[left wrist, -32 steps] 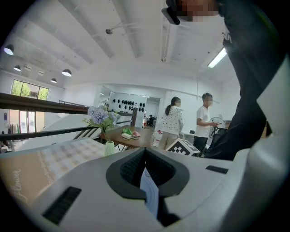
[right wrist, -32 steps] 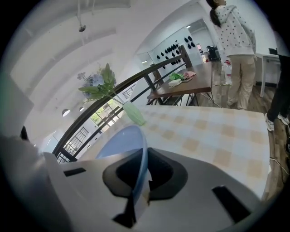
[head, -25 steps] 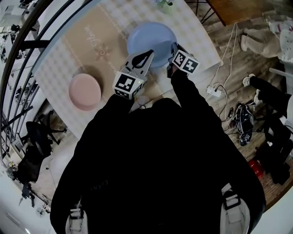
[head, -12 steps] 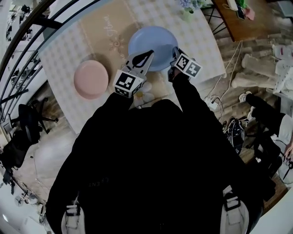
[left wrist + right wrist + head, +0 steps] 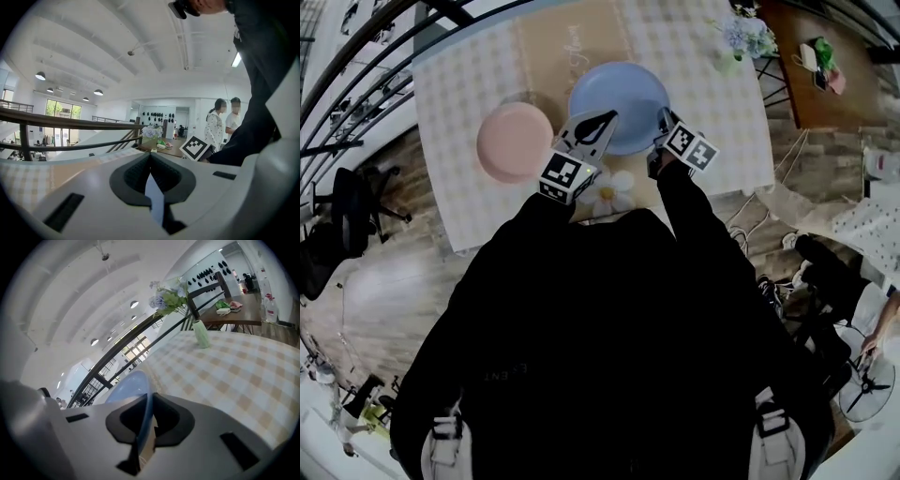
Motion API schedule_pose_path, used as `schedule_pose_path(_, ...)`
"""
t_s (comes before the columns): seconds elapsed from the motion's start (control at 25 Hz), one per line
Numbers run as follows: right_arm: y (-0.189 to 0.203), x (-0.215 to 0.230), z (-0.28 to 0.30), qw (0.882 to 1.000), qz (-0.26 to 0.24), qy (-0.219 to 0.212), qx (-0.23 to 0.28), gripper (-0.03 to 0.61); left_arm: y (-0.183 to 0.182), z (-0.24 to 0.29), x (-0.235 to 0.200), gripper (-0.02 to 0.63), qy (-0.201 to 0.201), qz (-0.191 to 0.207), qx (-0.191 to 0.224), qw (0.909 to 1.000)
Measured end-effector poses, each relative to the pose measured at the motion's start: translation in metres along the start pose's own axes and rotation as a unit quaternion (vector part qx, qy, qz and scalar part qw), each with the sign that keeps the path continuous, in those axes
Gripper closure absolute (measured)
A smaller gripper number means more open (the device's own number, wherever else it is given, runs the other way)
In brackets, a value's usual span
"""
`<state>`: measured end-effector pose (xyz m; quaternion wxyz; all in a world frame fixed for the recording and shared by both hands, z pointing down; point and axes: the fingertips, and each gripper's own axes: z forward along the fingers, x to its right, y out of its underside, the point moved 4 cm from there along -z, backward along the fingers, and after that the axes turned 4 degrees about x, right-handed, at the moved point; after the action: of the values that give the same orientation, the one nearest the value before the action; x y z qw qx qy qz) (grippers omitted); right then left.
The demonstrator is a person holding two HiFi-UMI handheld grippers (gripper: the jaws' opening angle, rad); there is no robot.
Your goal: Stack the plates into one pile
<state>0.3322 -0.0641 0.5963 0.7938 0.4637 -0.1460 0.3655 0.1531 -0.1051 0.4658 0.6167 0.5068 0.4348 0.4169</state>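
**Both tongs clamped on the blue plate's rim**

Nearest the person, the left gripper (image 5: 598,118) had its jaws pinched narrow on the near-left rim of the blue plate (image 5: 619,98); its own view showed a thin blue edge squeezed between the pads. The right gripper (image 5: 662,115) was likewise closed on the right rim, with the plate's edge running up through its jaws. The plate sat over the middle of the checked cloth (image 5: 712,103); whether it was clear of the cloth could not be told. The pink plate (image 5: 514,141) lay flat just left of it, smaller and apart, on the same table (image 5: 441,84). Further off, a vase of flowers (image 5: 742,37) stood near the far right corner.

Judgement: the plate looked rigid, glossy and likely breakable; the rim was thin and slippery, so opposite-side grips seemed right. It should be kept level and set down gently. Since the pink plate was the smaller one, it would probably stack better on top.
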Motion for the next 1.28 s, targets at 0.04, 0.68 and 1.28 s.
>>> schedule_pose_path(0.04,0.004,-0.007,0.002,1.000,-0.003,-0.005,-0.004,0.549,0.002,-0.007,-0.004,0.600,-0.008,0.000,-0.001,1.0000)
schedule_pose_path(0.68,0.092,-0.129,0.039,0.992,-0.046,-0.093,-0.074,0.548,0.011,-0.145,-0.063,0.600,-0.123,-0.009,0.013,0.9923)
schedule_pose_path(1.28,0.172,-0.188,0.068,0.986,-0.080,-0.093,-0.112,0.537,0.030,-0.242,-0.101,0.600,-0.175,-0.022,0.010,0.9843)
